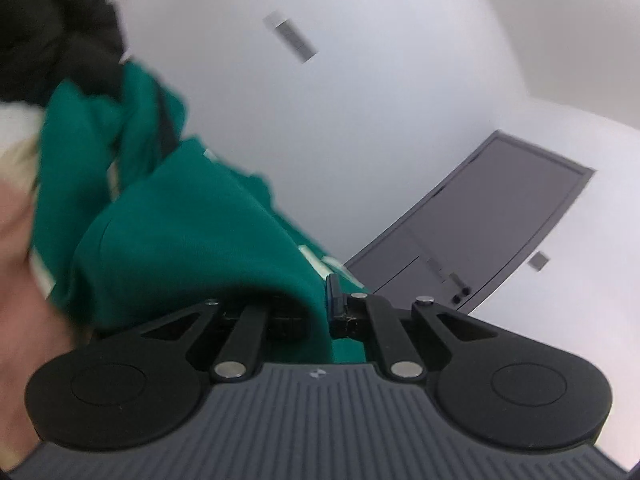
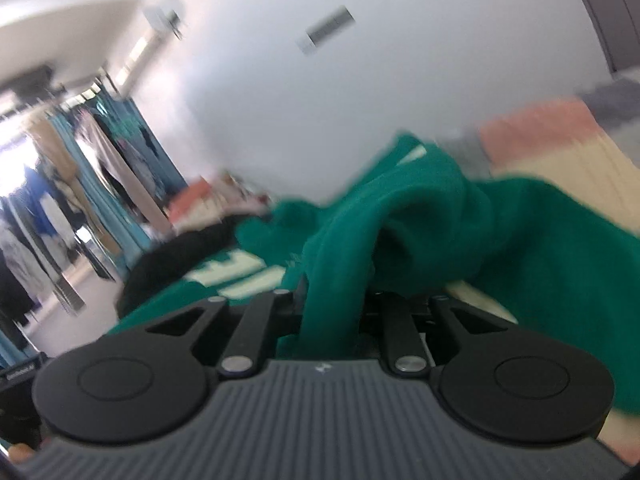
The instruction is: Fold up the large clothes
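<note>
The green sweater (image 1: 192, 240) fills the left half of the left wrist frame, pinched tight in the left gripper (image 1: 324, 312). The right gripper (image 2: 332, 312), low in the frame's centre, clamps a thicker bunch. The knit looks soft, heavy and floppy; hems or shoulder seams seem the best holds.

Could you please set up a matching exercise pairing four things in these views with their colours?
Things:
1. garment clamped in the right hand-held gripper
2. door
3. wall
4. lettering on the garment

Colours:
A. dark grey
B. cream
C. green
D. white

Pairs: 1-C, 2-A, 3-D, 4-B
</note>
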A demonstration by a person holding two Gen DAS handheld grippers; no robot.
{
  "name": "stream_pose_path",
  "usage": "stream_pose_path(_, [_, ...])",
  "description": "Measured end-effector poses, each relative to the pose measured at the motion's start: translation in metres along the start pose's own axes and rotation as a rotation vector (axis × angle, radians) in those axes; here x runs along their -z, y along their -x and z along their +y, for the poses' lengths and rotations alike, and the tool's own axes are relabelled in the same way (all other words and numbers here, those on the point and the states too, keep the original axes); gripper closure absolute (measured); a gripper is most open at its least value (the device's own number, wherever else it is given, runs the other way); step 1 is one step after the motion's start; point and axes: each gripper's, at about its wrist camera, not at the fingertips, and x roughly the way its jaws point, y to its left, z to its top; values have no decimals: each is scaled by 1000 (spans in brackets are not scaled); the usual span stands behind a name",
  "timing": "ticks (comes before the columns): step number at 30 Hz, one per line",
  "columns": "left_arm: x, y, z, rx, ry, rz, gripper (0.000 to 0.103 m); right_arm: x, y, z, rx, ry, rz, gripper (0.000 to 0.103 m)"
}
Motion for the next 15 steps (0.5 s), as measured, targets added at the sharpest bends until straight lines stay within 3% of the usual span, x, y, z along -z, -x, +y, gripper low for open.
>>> stream_pose_path(3, [12,-5,1,-61,64,35,90,10,-6,-7,40,-69,72,82])
stream_pose_path(5, [10,-13,7,-72,93,54,70,15,-7,-13,47,-123,109,74])
stream_pose_path(6, [8,-16,10,-79,99,64,44,16,-9,-15,53,-136,121,63])
stream_pose_path(7, [7,-14,8,-92,108,70,28,17,-10,-18,57,-148,131,57])
stream_pose_path(9, [10,-16,13,-105,118,83,27,22,-11,-19,59,-174,149,34])
stream_pose_path(12, [17,-20,25,-147,165,127,25,36,-14,-22,89,-193,204,33])
stream_pose_path(15, [21,-33,31,-115,196,190,24,44,-20,-22,97,-249,248,33])
